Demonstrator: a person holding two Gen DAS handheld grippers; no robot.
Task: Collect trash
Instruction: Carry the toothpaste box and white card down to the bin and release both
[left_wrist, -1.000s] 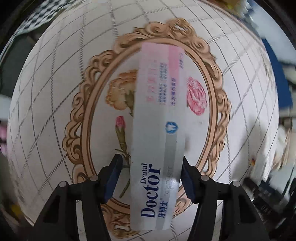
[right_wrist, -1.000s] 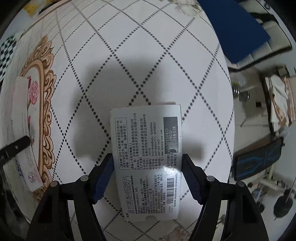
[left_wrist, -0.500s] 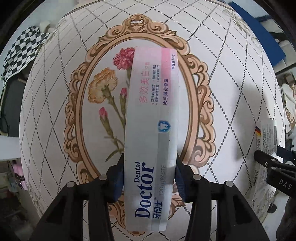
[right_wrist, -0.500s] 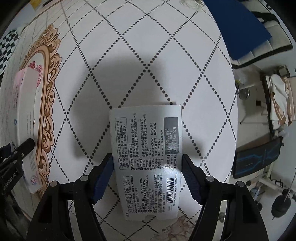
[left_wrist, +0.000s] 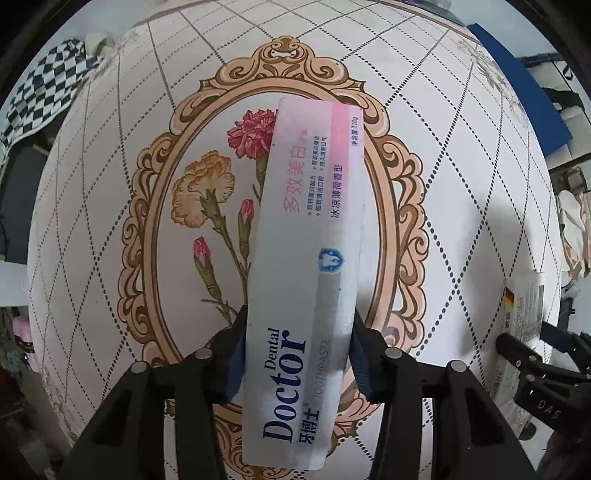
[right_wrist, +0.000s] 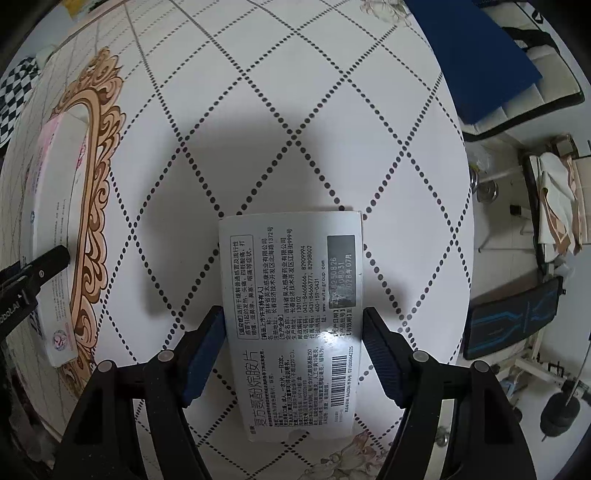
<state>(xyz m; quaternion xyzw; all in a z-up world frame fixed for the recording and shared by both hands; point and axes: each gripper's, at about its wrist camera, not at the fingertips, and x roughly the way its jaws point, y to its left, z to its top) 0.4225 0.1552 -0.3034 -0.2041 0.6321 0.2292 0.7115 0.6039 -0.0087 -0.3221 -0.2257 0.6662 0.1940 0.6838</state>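
My left gripper (left_wrist: 299, 350) is shut on a long white and pink "Dental Doctor" toothpaste box (left_wrist: 306, 258), held above the table over the printed oval flower frame. My right gripper (right_wrist: 293, 350) is shut on a flat white medicine box (right_wrist: 291, 314) with black print and a barcode, held above the table. The toothpaste box also shows at the far left of the right wrist view (right_wrist: 55, 221). The medicine box also shows at the right edge of the left wrist view (left_wrist: 522, 306).
The round table (right_wrist: 295, 110) has a white cloth with dotted diamond lines. A blue pad (right_wrist: 476, 48) lies off its far right edge. A checkered cloth (left_wrist: 40, 88) hangs at the far left. Floor clutter and a weight (right_wrist: 557, 410) lie to the right.
The left gripper closed on the toothpaste box and lifted it, the view pulling back from the table. The right gripper rose slightly with the medicine box still in it.
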